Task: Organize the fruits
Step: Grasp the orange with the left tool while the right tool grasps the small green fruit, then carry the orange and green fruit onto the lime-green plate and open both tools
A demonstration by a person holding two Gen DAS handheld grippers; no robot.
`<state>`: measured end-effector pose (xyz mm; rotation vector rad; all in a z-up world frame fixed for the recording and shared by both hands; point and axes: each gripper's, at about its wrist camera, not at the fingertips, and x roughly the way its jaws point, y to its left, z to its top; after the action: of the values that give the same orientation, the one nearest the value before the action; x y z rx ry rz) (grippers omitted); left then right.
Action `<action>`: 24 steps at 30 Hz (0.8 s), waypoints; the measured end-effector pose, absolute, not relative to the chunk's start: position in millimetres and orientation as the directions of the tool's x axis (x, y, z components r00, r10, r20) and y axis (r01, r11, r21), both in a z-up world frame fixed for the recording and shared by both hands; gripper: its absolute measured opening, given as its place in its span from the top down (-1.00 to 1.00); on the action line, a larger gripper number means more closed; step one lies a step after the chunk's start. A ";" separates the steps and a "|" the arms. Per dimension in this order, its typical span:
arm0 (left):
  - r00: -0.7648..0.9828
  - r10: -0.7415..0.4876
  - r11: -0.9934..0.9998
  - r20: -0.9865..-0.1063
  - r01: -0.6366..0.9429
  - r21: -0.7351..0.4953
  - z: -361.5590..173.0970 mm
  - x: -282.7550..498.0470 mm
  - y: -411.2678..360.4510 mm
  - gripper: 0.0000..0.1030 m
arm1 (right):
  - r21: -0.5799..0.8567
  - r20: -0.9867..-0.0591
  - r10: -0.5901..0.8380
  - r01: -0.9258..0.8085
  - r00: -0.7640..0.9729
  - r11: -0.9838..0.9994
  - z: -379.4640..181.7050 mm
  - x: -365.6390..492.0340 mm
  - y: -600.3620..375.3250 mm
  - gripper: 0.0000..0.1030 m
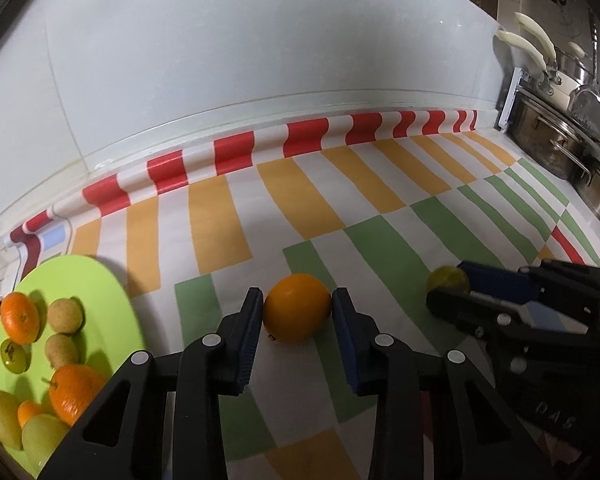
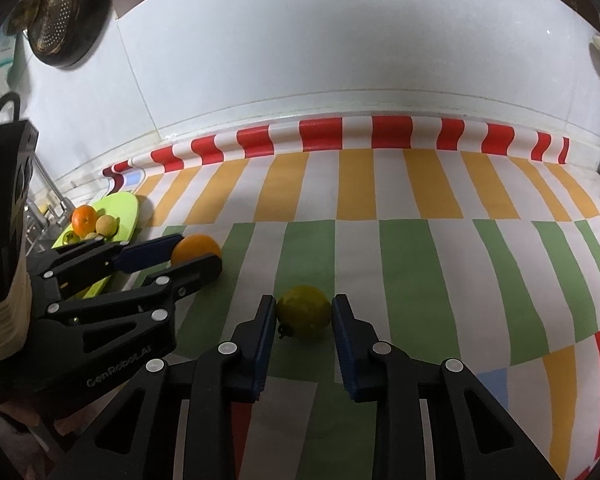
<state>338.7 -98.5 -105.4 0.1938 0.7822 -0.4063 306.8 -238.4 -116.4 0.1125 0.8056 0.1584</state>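
Observation:
An orange (image 1: 297, 307) lies on the striped tablecloth between the fingers of my left gripper (image 1: 297, 300), whose pads touch both its sides; it also shows in the right wrist view (image 2: 194, 249). A yellow-green round fruit (image 2: 304, 311) lies between the fingers of my right gripper (image 2: 304, 308), pads against its sides; it also shows in the left wrist view (image 1: 448, 279). A lime-green plate (image 1: 100, 280) at the left holds several fruits: tangerines (image 1: 20, 317), small tan fruits (image 1: 63, 315) and green ones (image 1: 0, 416).
The striped tablecloth (image 1: 380, 208) covers the counter up to a white wall (image 1: 260, 60). Steel pots and pans (image 1: 556, 140) stand at the far right. A dark colander (image 2: 60, 12) hangs upper left. A sink faucet (image 2: 52, 196) is behind the plate (image 2: 120, 204).

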 end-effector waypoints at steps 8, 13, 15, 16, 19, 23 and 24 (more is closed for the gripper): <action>0.661 -0.281 0.914 -0.696 0.406 0.017 -88.3 316.2 -87.6 0.31 | 0.147 -0.680 0.186 -0.117 0.709 0.982 -97.7 292.9 -236.0 0.42; 0.680 -0.277 0.921 -0.679 0.389 0.015 -76.0 297.8 -79.0 0.31 | 0.137 -0.658 0.196 -0.140 0.727 0.981 -81.8 280.1 -231.1 0.42; 0.685 -0.275 0.923 -0.675 0.384 0.013 -72.6 291.3 -76.7 0.31 | 0.134 -0.649 0.199 -0.147 0.734 0.980 -76.1 274.4 -229.6 0.42; 0.687 -0.273 0.925 -0.673 0.380 0.012 -71.0 287.8 -75.3 0.31 | 0.131 -0.644 0.202 -0.153 0.738 0.979 -72.3 271.1 -227.9 0.42; 0.694 -0.271 0.930 -0.667 0.367 0.003 -66.2 276.8 -69.4 0.31 | 0.123 -0.631 0.206 -0.166 0.748 0.978 -64.6 261.8 -224.8 0.42; 0.707 -0.267 0.937 -0.655 0.350 -0.003 -58.4 260.7 -60.7 0.31 | 0.114 -0.617 0.210 -0.178 0.758 0.977 -56.6 249.5 -219.3 0.42; 0.713 -0.268 0.938 -0.648 0.346 -0.008 -55.9 256.0 -58.0 0.31 | 0.111 -0.613 0.211 -0.181 0.761 0.977 -54.9 246.8 -217.5 0.42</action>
<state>256.0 -58.0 -55.9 0.1166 0.6987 -0.3409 246.8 -217.5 -54.9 0.0461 0.6726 0.2130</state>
